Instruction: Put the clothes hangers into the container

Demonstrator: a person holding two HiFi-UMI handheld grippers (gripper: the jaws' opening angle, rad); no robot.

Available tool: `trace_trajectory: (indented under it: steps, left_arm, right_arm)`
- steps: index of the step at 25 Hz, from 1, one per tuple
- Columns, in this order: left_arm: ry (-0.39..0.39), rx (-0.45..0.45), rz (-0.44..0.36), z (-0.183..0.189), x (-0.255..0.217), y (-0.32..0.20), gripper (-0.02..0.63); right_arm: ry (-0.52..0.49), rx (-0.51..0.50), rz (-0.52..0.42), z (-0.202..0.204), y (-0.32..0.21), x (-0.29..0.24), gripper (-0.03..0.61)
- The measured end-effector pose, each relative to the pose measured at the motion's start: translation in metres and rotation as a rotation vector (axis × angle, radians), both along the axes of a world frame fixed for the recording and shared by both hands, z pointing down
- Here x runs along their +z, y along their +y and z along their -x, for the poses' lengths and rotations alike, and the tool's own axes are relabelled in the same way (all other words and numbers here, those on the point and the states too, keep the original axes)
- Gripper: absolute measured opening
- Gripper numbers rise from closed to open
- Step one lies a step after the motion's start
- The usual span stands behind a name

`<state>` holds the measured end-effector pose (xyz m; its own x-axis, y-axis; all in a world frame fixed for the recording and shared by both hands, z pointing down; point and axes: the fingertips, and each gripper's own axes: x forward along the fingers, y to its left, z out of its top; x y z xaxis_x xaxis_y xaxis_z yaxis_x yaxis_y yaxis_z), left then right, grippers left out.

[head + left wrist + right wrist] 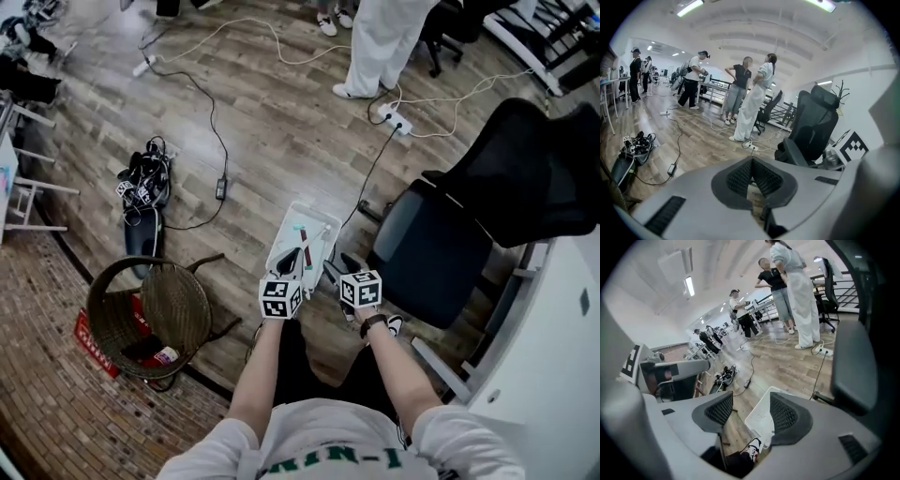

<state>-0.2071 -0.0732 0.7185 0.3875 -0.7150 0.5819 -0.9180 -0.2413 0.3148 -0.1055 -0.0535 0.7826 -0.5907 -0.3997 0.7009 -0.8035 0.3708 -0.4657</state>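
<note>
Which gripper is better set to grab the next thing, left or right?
Right, probably: the right gripper has its jaws apart and empty, with the white container on the floor beyond them, while the left gripper has its jaws closed together.

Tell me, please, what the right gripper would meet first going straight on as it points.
Probably the white container on the floor, seen between the jaws of the right gripper; depth unclear.

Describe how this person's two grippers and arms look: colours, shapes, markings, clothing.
The left gripper and right gripper are pale grey with dark ribbed pads. Each carries a white cube with black square markers. The person wears a white short-sleeved T-shirt and a dark right wristband.
</note>
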Motion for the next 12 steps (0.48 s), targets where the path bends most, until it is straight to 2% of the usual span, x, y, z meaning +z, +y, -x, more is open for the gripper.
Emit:
trace_trajectory:
  steps: [6,12]
  left_arm:
    - [-0.013,0.048,-0.116,-0.054,-0.109,-0.001,0.012]
    - [-0.007,0.126,-0.266,-0.118,-0.217,-0.015,0.012]
  right_arm:
    - [-0.013,0.111,-0.185,-0.079,-0.005,-0.133,0.215]
    - [0.040,0.218,-0.414,-0.164,-0.013,-0.264,0.154]
